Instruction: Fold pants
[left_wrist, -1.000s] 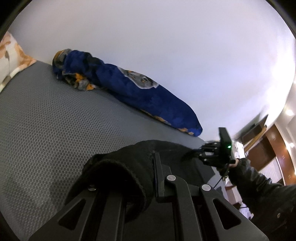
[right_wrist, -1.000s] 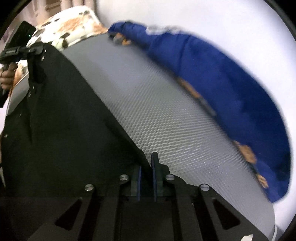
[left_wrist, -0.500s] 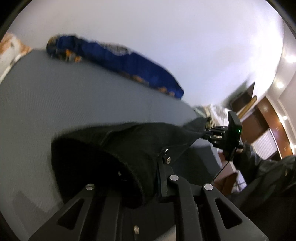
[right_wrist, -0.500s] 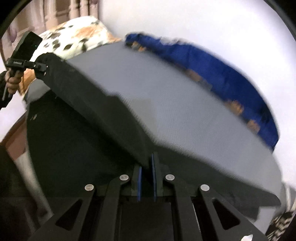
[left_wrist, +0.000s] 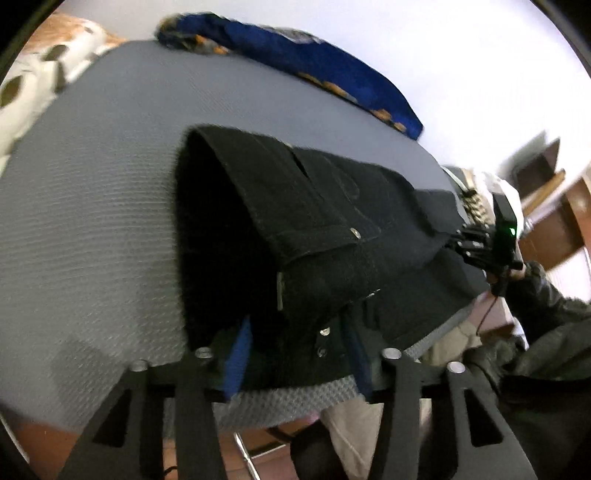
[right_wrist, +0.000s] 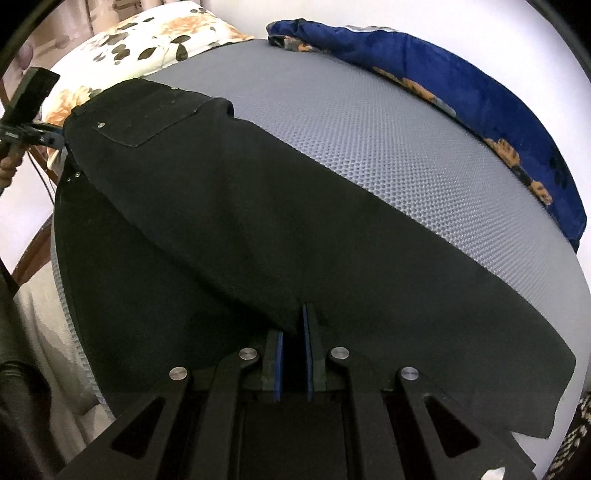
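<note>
Grey honeycomb mesh covered the bed (right_wrist: 369, 140), the largest thing in both views. Along its far edge, against a white wall (left_wrist: 461, 66), lay a rolled blue blanket (right_wrist: 491, 99) with orange patches, and a floral pillow (right_wrist: 155, 40) sat at the far left corner. Black pants (right_wrist: 229, 221) stretched across the near side of the bed, one layer doubled over another; the waist end with its pocket and rivets was to the left in the right wrist view, the leg end to the right near the bed's edge. In the left wrist view the waistband (left_wrist: 325, 236) arched up off the mesh, open like a tunnel. A dark sleeve (left_wrist: 543, 306) reached in from the right there. The right gripper (right_wrist: 295, 328) had its fingers together, pinching the folded edge of the pants. The left gripper (left_wrist: 295, 347) was opening: its blue-padded fingers (left_wrist: 236, 354) stood apart on either side of the waistband, with the cloth between them and, as far as the blur allowed, not pressed.
</note>
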